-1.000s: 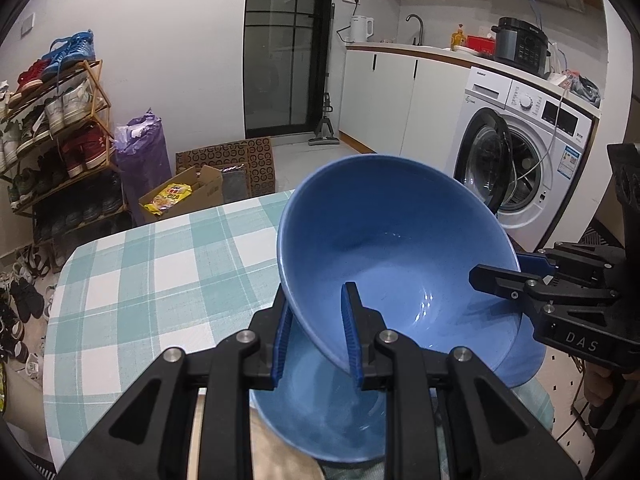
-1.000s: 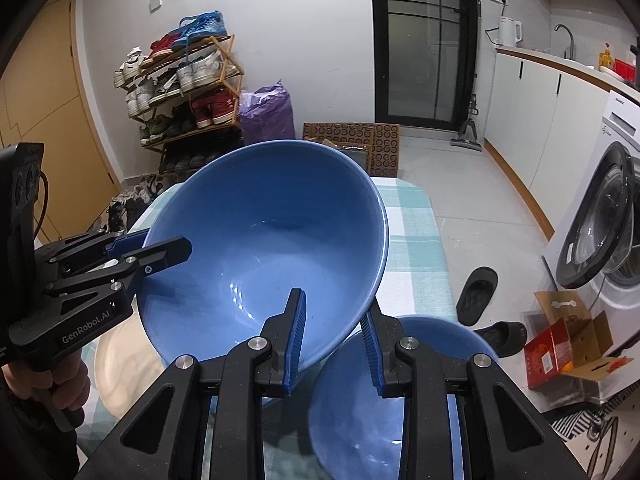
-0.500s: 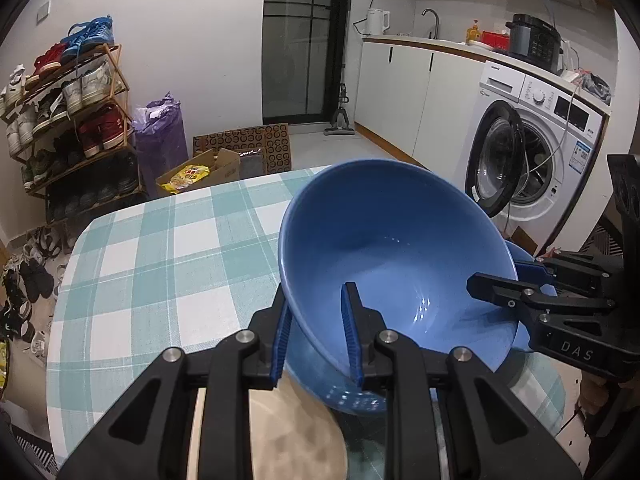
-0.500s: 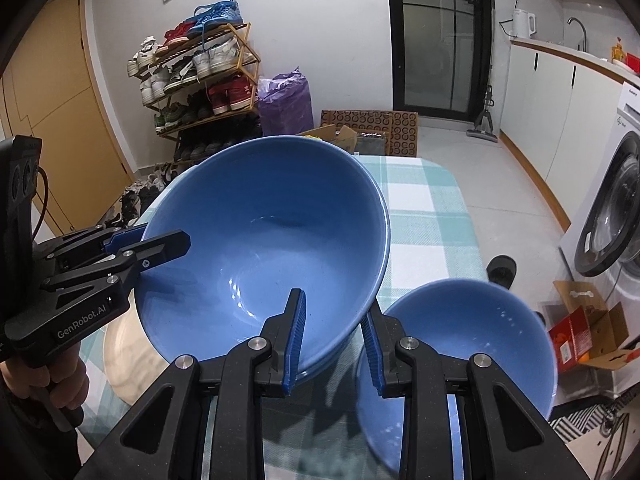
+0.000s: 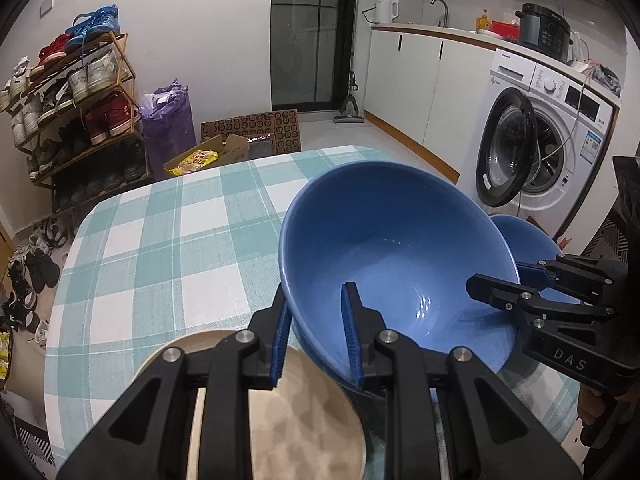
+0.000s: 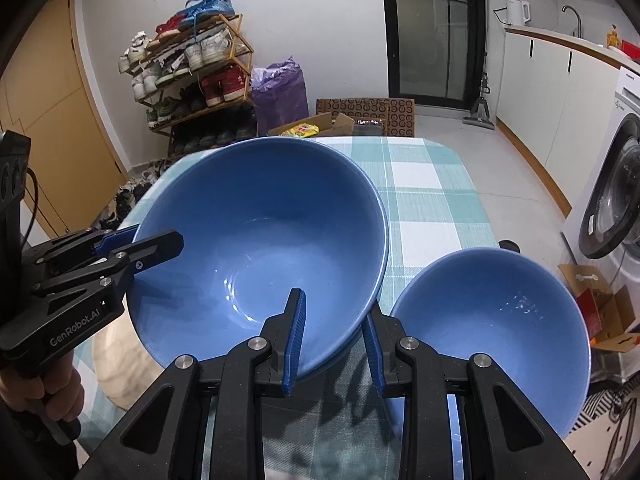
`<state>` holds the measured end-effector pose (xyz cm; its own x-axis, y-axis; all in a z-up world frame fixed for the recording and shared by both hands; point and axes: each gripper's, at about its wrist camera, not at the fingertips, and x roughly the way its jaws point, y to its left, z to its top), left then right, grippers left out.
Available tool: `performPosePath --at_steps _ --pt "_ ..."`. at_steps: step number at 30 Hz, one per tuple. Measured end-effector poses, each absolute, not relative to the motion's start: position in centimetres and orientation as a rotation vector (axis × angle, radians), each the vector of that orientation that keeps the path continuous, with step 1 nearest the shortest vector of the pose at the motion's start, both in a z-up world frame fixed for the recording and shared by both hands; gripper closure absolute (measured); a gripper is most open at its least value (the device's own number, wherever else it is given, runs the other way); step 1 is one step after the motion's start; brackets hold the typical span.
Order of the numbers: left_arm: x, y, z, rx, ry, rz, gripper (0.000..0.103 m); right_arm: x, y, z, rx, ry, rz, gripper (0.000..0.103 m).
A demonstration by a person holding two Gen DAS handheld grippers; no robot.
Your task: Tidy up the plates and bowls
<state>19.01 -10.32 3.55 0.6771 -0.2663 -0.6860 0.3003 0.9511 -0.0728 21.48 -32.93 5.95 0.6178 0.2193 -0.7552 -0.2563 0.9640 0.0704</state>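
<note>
A large blue bowl [image 5: 400, 256] is held from both sides over the checked table. My left gripper [image 5: 316, 336] is shut on its near rim, one finger inside and one outside. My right gripper [image 6: 332, 336] straddles the opposite rim [image 6: 256, 232], its jaws a little wider than the wall. The right gripper shows in the left wrist view [image 5: 500, 280], the left gripper in the right wrist view [image 6: 140, 244]. A smaller blue bowl [image 6: 492, 328] stands on the table to the right; it also shows in the left wrist view [image 5: 524, 236]. A beige plate [image 5: 280, 420] lies under my left gripper.
The table with its green-white checked cloth [image 5: 160, 248] has a rounded far edge. Beyond it are a shoe rack [image 5: 76, 100], a purple bag [image 5: 168, 120] and cardboard boxes on the floor. A washing machine [image 5: 548, 140] stands at the right.
The large bowl has come down and left, off the smaller bowl, which now stands apart to the right. The right gripper's jaws have widened on the rim.
</note>
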Motion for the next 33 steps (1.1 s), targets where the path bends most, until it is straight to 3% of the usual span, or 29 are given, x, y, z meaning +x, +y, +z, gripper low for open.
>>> performPosePath --at_steps 33 --pt "19.4 -9.9 1.5 0.057 0.8 -0.305 0.081 22.3 -31.8 4.6 -0.148 0.859 0.215 0.074"
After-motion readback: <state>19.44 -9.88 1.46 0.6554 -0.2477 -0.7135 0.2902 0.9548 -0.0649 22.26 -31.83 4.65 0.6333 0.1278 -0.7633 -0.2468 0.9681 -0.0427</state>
